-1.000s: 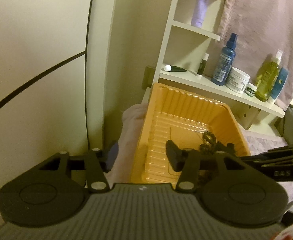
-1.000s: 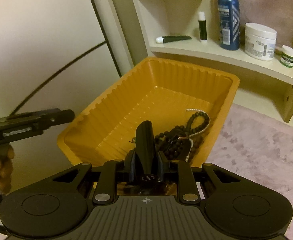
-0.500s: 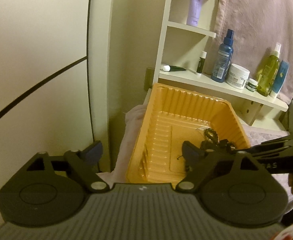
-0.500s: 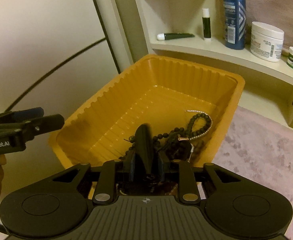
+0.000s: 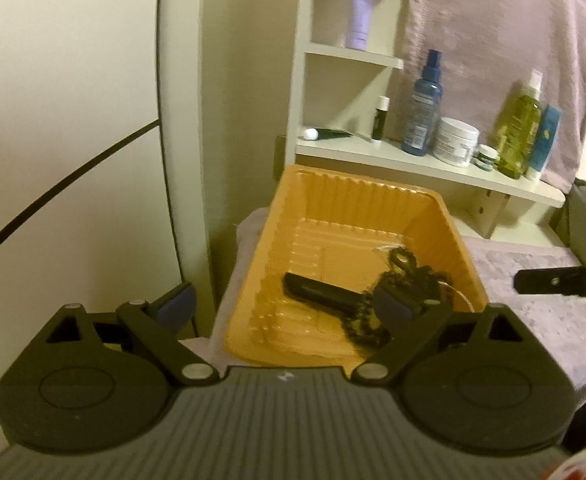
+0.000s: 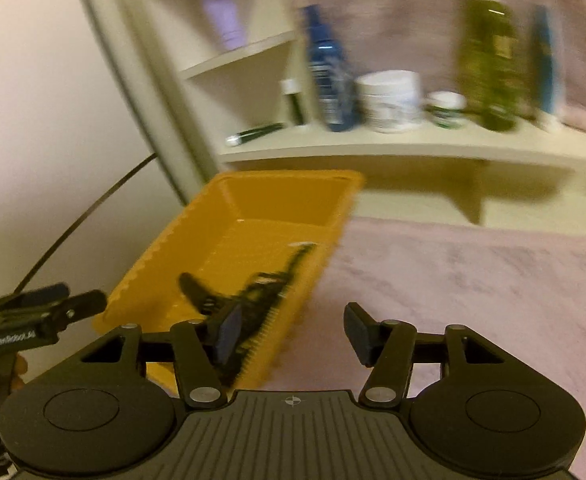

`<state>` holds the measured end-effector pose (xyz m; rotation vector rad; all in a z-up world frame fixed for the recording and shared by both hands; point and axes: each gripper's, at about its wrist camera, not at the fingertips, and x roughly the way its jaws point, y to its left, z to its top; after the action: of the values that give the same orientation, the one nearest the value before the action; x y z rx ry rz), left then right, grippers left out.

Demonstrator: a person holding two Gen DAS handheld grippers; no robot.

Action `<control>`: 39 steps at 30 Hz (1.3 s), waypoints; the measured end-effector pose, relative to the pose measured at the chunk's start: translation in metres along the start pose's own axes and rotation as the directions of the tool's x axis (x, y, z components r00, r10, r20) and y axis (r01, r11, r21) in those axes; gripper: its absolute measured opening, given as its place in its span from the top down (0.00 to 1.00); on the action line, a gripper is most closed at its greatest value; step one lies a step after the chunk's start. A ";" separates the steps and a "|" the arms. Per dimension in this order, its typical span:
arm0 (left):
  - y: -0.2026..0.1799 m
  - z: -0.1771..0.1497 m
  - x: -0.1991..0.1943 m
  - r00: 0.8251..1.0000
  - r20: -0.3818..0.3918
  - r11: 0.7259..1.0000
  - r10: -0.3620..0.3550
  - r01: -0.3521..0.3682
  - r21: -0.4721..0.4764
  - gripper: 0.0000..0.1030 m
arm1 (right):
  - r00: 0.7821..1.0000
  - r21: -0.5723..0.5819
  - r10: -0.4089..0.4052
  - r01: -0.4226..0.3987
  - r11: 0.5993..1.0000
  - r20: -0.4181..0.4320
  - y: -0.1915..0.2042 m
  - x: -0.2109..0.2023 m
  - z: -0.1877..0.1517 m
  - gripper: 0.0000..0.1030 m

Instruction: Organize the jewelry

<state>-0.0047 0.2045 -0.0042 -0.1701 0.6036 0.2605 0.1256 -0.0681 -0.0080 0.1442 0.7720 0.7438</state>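
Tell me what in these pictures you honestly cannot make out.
- Labels on the shelf bottles: right wrist view, motion blur.
- Part of the bead pile: left wrist view, hidden behind a gripper finger.
- What the dark bar in the orange tray is: too dim.

Counted: one orange tray [image 5: 449, 220]; one black clip [image 5: 317, 290] inside; five bottles, two jars on my shelf [image 5: 425, 166].

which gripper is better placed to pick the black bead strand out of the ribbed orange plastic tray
Left, probably. The left gripper faces straight into the ribbed orange plastic tray, jaws just opened wide and empty, the black bead strand near its right finger. The right gripper, also empty, sits off the tray's side over the pink cloth.
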 end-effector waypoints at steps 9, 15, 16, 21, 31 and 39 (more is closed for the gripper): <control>-0.034 -0.007 -0.013 0.999 -0.024 0.999 -0.028 0.029 0.040 0.06 | 0.995 0.092 -0.097 0.098 0.991 -0.013 -0.027 -0.045 -0.012 0.35; -0.054 -0.010 -0.019 0.993 -0.092 0.996 -0.074 0.079 0.042 0.06 | 0.981 0.084 -0.180 0.186 0.979 -0.066 -0.030 -0.062 -0.030 0.31; -0.057 -0.010 -0.020 0.992 -0.099 0.996 -0.074 0.079 0.045 0.06 | 0.979 0.087 -0.191 0.198 0.976 -0.076 -0.031 -0.064 -0.033 0.31; -0.067 -0.014 -0.027 0.987 -0.137 0.996 -0.080 0.086 0.035 0.06 | 0.967 0.067 -0.233 0.241 0.968 -0.106 -0.029 -0.076 -0.045 0.29; -0.082 -0.028 -0.040 0.975 -0.200 0.995 -0.094 0.097 0.006 0.01 | 0.954 0.066 -0.272 0.282 0.957 -0.127 -0.028 -0.097 -0.063 0.27; -0.098 -0.036 -0.048 0.972 -0.223 0.996 -0.079 0.084 0.015 0.01 | 0.956 0.081 -0.261 0.273 0.959 -0.130 -0.025 -0.105 -0.071 0.26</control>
<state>-0.0333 0.0933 0.0027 -0.2016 0.8198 0.1551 0.0412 -0.1658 -0.0080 0.0826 0.9212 0.4595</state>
